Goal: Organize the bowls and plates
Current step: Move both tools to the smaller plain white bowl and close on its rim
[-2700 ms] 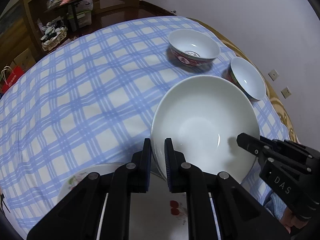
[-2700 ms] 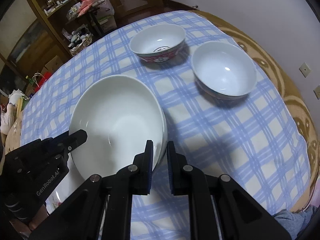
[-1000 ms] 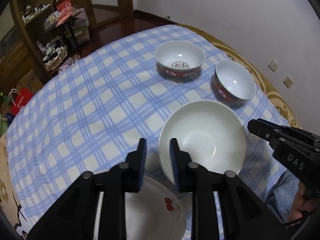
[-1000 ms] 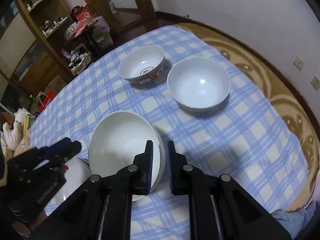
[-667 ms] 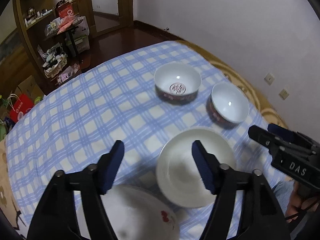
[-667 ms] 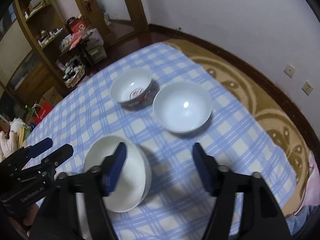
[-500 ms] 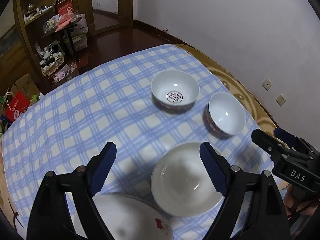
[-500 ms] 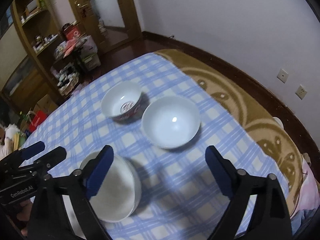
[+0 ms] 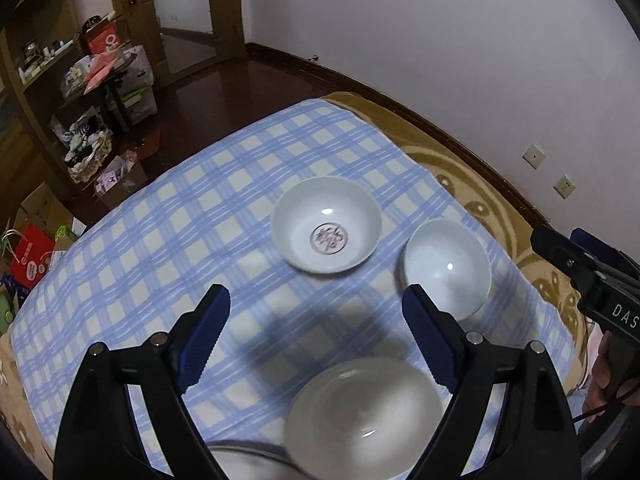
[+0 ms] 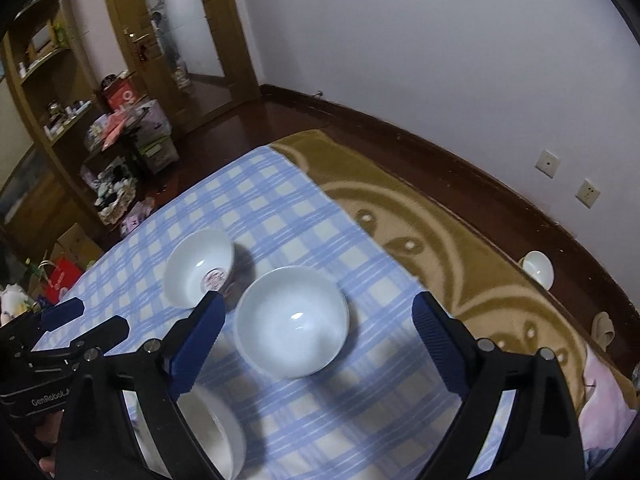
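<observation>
I see a blue checked cloth (image 9: 168,240) spread over the bed, and a brown blanket (image 10: 420,216) with pale shapes along its far edge. Past the far corner stands a wooden shelf (image 10: 44,80) full of small things. Two wall sockets (image 10: 548,163) sit on the white wall (image 9: 400,20).

Two handheld black plastic two-finger grippers. The left gripper (image 9: 314,338) has angular black arms ending in ribbed blue pads (image 9: 203,336), with round silver screws (image 9: 159,338) at the joints; its side, seen from the right camera, carries white "GenRobot.AI" lettering. The right gripper (image 10: 320,346) has the same black frame, blue pads (image 10: 435,350) and silver screws (image 10: 483,344); white letters "DAS" mark its body, and a thin black cable (image 9: 600,410) hangs below it.
</observation>
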Available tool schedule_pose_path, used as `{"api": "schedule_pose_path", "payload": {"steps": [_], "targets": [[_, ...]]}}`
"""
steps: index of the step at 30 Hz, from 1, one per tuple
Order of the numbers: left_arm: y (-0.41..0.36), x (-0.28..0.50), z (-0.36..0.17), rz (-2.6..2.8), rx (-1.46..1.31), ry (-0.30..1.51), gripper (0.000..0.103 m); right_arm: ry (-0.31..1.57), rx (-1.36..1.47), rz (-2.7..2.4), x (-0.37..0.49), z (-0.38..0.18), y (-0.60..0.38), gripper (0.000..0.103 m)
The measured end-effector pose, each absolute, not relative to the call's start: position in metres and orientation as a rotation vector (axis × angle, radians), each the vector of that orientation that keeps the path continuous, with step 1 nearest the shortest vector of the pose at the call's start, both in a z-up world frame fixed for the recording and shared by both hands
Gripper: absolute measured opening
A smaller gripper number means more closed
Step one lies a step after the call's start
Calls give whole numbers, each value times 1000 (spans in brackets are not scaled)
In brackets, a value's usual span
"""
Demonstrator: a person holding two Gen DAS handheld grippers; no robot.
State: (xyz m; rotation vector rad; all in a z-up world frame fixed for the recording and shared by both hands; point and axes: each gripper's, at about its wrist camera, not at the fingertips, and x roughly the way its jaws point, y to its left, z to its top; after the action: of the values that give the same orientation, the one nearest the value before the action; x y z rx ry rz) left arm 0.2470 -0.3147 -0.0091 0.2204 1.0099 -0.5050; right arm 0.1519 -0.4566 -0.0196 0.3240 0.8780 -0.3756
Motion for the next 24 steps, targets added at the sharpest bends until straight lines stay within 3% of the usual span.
{"api": "schedule_pose_path", "payload": {"steps": [24], "targets": [[-398, 242, -67, -574, 303, 1057, 87, 961, 282, -436, 163, -78, -490, 98]]}}
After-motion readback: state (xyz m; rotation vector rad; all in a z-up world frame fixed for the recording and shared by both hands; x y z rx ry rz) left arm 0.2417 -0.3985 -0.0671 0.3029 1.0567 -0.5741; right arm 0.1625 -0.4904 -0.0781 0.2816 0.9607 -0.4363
